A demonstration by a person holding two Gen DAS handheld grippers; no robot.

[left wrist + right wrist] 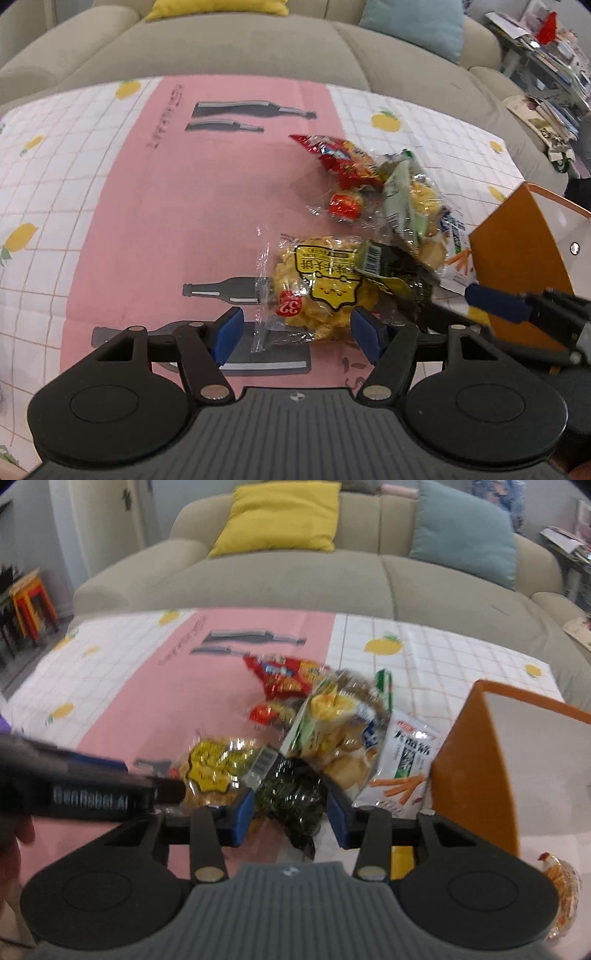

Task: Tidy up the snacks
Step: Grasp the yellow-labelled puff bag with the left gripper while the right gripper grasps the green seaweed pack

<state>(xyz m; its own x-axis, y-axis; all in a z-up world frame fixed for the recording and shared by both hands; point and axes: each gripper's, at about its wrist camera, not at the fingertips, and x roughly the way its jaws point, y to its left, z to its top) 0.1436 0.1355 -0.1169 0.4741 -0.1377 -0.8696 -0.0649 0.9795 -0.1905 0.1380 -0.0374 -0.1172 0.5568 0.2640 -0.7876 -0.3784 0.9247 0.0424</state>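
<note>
A pile of snack packets lies on the tablecloth. My left gripper [297,334] is open, its blue pads on either side of a clear bag of yellow snacks with a yellow label [317,288]. My right gripper [291,814] is open around a dark green-black packet [295,797]; it also shows in the left wrist view [399,273]. Behind lie a red packet [340,155], a small red-wrapped snack [345,206], a green-edged bag of pale puffs [413,199] and a white packet with orange sticks [402,768]. An orange box [476,760] stands at the right.
The pink and white lemon-print tablecloth [155,206] covers the table. A beige sofa [295,579] with a yellow cushion [280,515] and a blue cushion [465,531] stands behind. Stools [29,602] stand far left. A snack bag [561,882] lies by the box.
</note>
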